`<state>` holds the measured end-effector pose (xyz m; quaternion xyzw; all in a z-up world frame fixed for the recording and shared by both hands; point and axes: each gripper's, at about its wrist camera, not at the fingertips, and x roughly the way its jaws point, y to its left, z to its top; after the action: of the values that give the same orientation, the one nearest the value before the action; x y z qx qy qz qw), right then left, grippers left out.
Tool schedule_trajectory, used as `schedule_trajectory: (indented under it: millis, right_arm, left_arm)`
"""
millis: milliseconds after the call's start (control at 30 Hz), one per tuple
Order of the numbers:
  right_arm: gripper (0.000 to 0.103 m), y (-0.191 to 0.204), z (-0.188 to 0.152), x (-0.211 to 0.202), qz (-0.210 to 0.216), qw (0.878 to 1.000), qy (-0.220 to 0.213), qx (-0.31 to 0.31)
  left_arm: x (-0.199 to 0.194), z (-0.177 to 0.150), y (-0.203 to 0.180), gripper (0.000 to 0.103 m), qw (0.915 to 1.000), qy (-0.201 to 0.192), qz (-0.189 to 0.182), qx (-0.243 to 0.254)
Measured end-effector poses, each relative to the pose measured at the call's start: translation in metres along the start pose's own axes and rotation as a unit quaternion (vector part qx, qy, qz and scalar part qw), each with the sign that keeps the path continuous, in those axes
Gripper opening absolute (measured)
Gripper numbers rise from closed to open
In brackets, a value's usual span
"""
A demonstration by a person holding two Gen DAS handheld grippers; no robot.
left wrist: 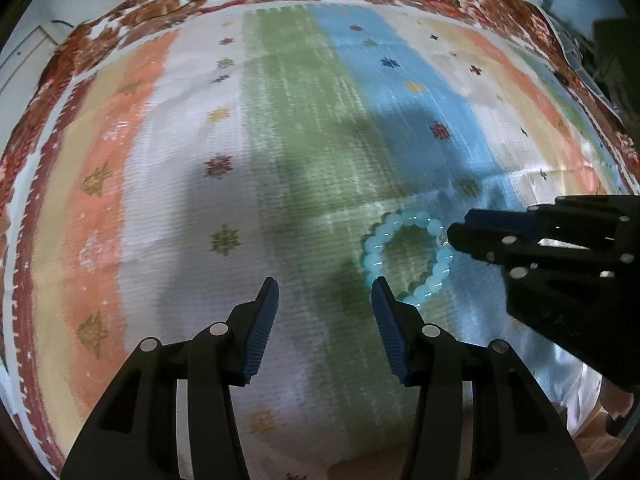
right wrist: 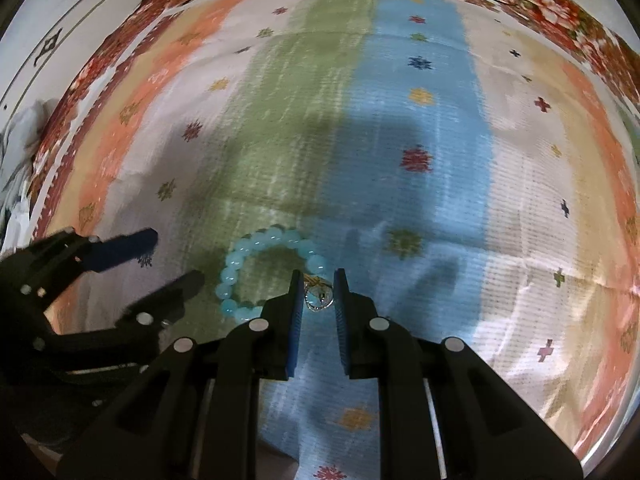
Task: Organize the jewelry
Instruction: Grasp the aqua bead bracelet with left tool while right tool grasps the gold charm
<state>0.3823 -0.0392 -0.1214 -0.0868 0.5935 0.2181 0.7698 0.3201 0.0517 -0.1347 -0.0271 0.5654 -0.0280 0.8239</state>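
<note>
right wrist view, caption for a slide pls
Right gripper straddling the silver charm of a pale blue beaded bracelet on striped cloth.

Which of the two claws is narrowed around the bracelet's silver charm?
The right claw: its fingers flank the silver charm of the pale blue beaded bracelet. The left claw gapes wide beside it.

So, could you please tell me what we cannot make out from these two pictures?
- Left wrist view: the right gripper hides the bracelet where its charm hangs; whether those fingers grip anything is unclear.
- Right wrist view: the silver charm sits between the right gripper's fingers, too small and blurred to tell its shape or whether it is pinched.
- Both views: the cloth is cut off by the lens edge.
</note>
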Motion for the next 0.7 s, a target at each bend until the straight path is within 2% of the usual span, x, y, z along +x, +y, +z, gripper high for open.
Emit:
schedule_trajectory:
  millis: [433,567,600,633,667,700]
  right_arm:
    - [0.016,-0.022,-0.004,-0.002,0.003,0.999,0.003,0.034]
    - [0.016,-0.023,-0.005,-0.002,0.004,0.999,0.003,0.035]
    - [0.016,-0.023,-0.006,-0.002,0.004,0.999,0.003,0.035]
    - [0.016,-0.024,-0.006,-0.002,0.004,0.999,0.004,0.036]
    - [0.016,-0.024,-0.006,-0.002,0.004,0.999,0.004,0.036]
    - [0.016,-0.024,-0.007,-0.002,0.004,0.999,0.004,0.036]
  left_arm:
    - [0.021,0.014,-0.019,0.049,0.9974,0.041,-0.02,0.055]
    - [0.028,0.013,-0.026,0.048,0.9953,0.055,-0.012,0.078]
    - [0.029,0.012,-0.028,0.043,0.9949,0.055,-0.002,0.085]
    - [0.029,0.011,-0.03,0.033,0.9943,0.055,0.007,0.09]
    - [0.03,0.011,-0.031,0.028,0.994,0.055,0.011,0.094]
    - [0.03,0.01,-0.032,0.018,0.9936,0.056,0.011,0.097]
